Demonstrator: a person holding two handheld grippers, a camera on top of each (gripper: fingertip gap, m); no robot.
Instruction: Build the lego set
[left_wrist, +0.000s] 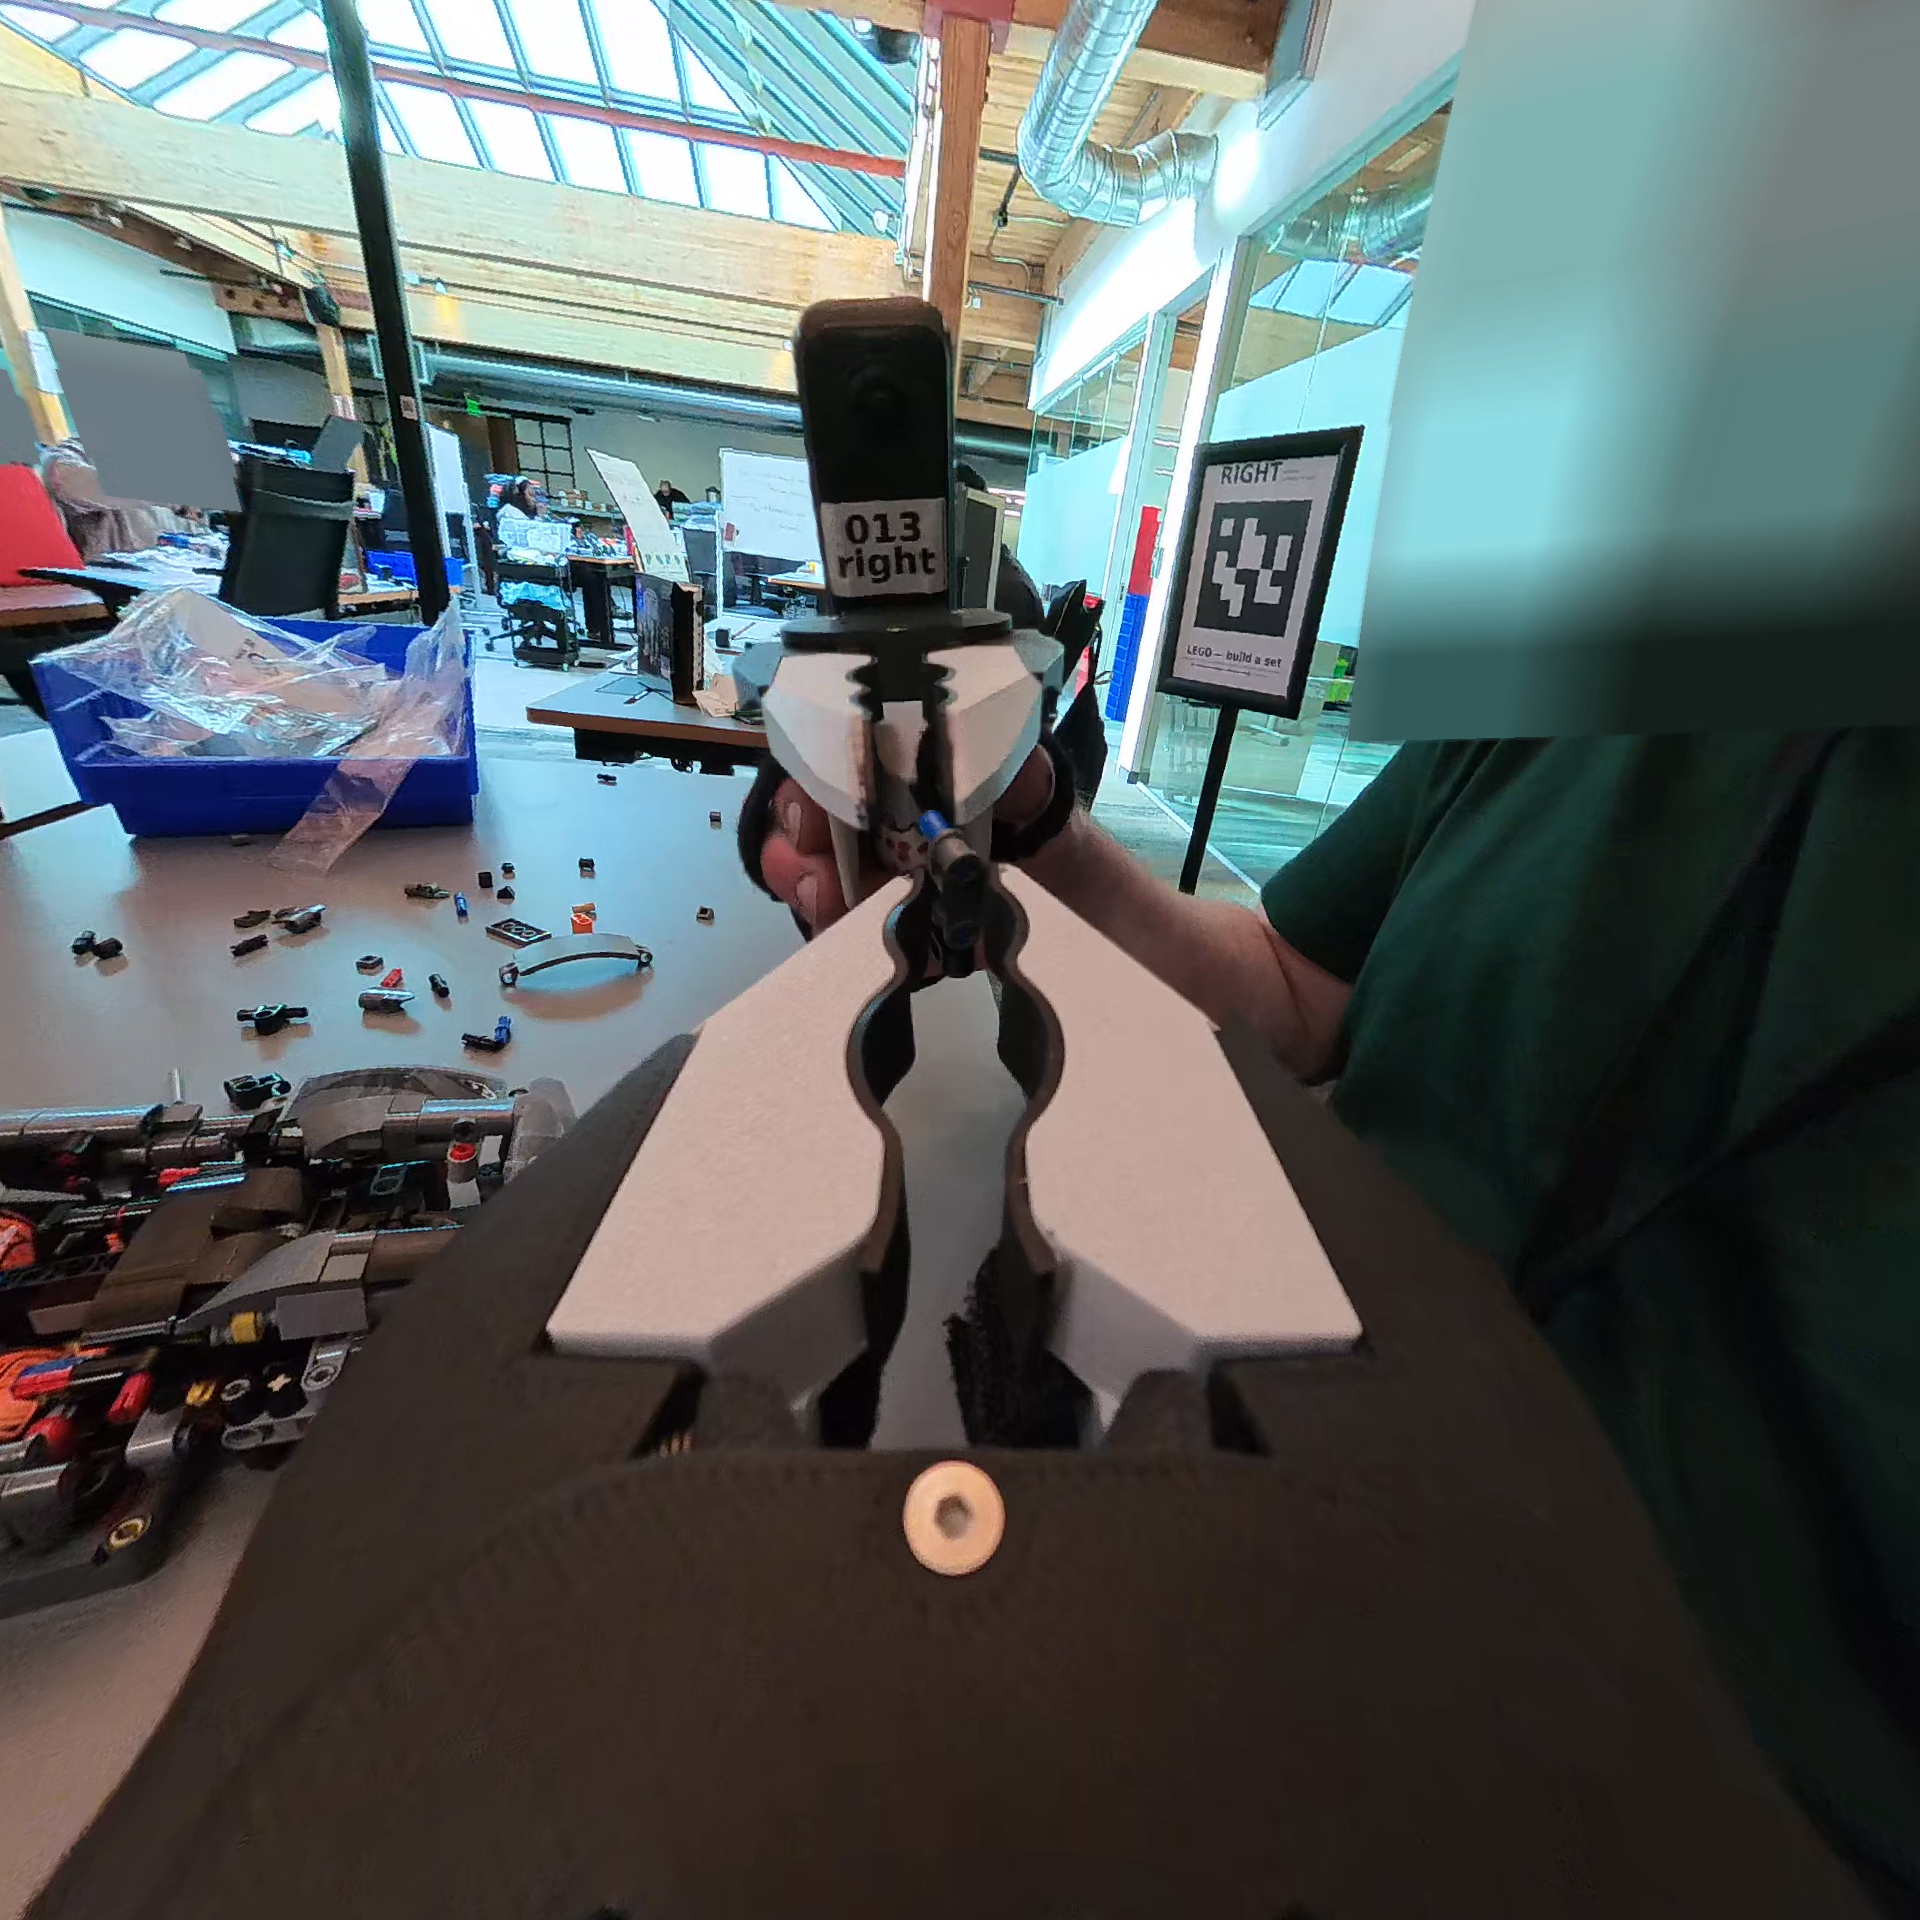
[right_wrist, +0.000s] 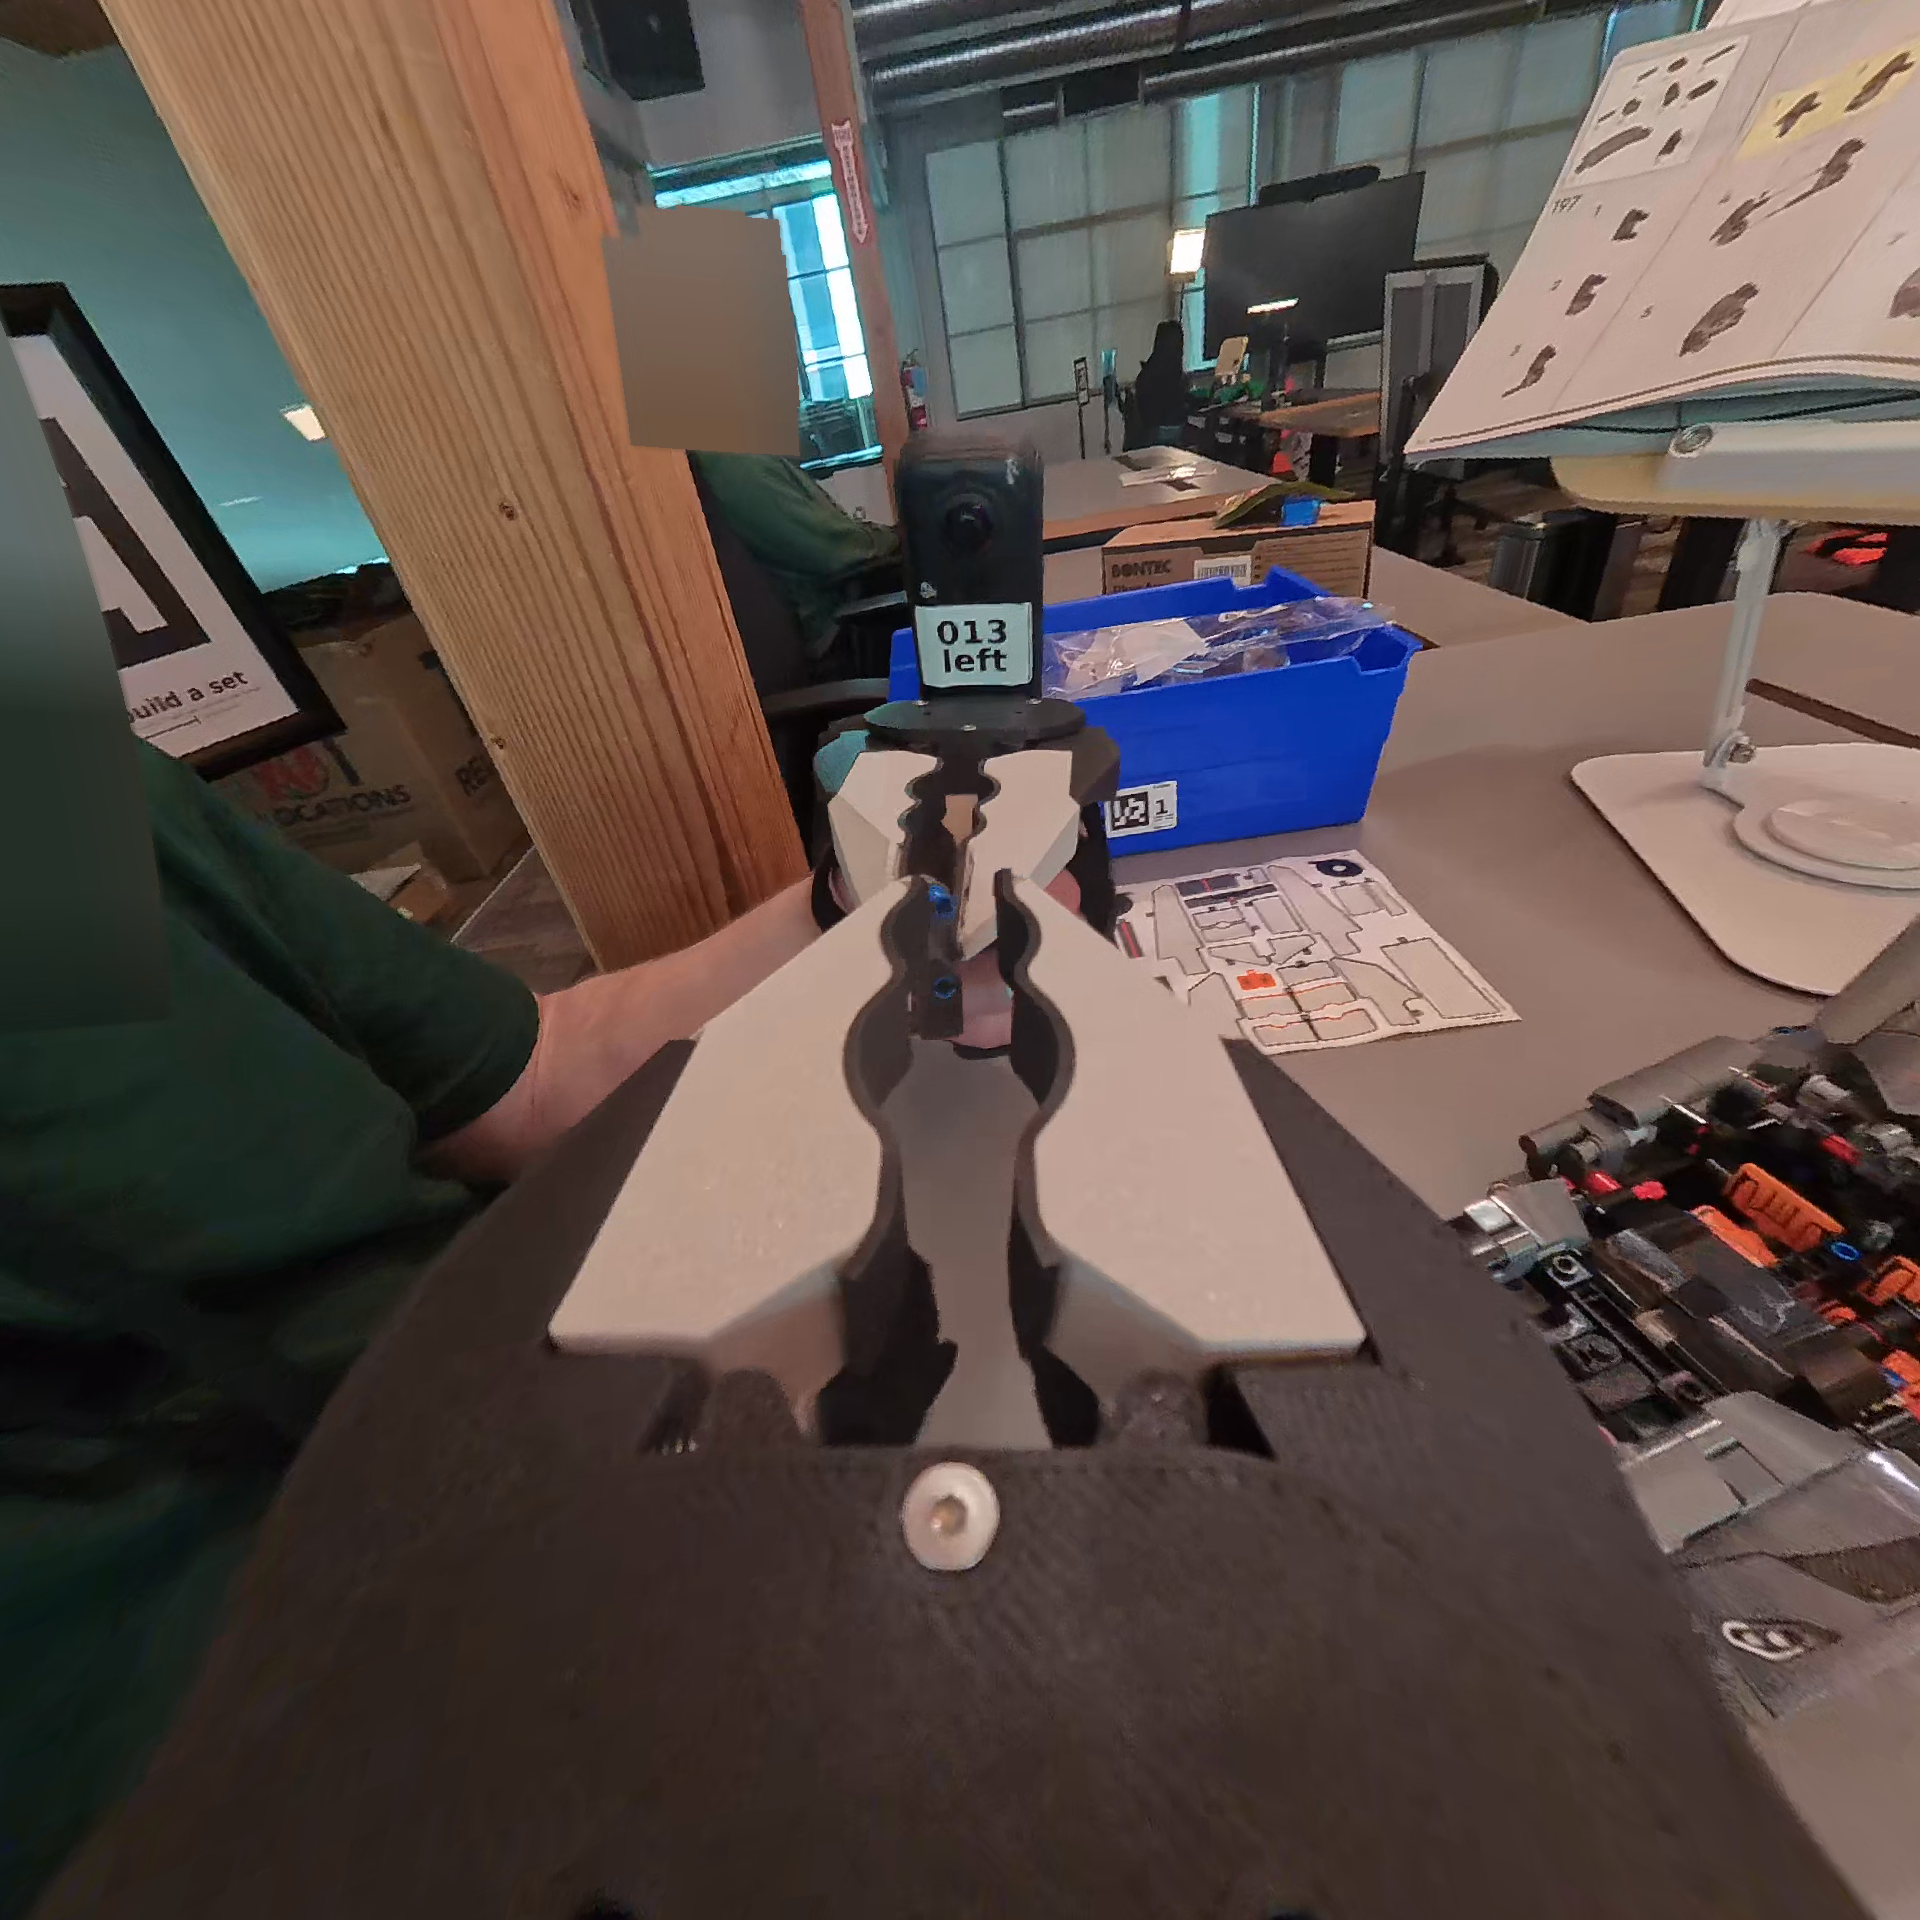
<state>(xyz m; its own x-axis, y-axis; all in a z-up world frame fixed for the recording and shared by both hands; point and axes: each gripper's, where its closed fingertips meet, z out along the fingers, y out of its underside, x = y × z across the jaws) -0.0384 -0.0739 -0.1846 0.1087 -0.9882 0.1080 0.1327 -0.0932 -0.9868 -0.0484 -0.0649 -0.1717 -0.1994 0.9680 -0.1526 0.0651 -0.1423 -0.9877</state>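
The left gripper (left_wrist: 951, 914) pinches a black lego piece with blue pins (left_wrist: 954, 883), fingers nearly closed. The right gripper (right_wrist: 961, 914) meets it tip to tip, fingers slightly apart, piece against one finger. The half-built model (left_wrist: 208, 1247) lies on the bench (left_wrist: 644, 821).

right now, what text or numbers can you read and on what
not quoting writing; these bear it:
white label on black camera of left gripper
white label on black camera of right gripper
black-framed sign on a stand
brown cardboard box
white tag on blue plastic bin
open instruction booklet, numbers too small
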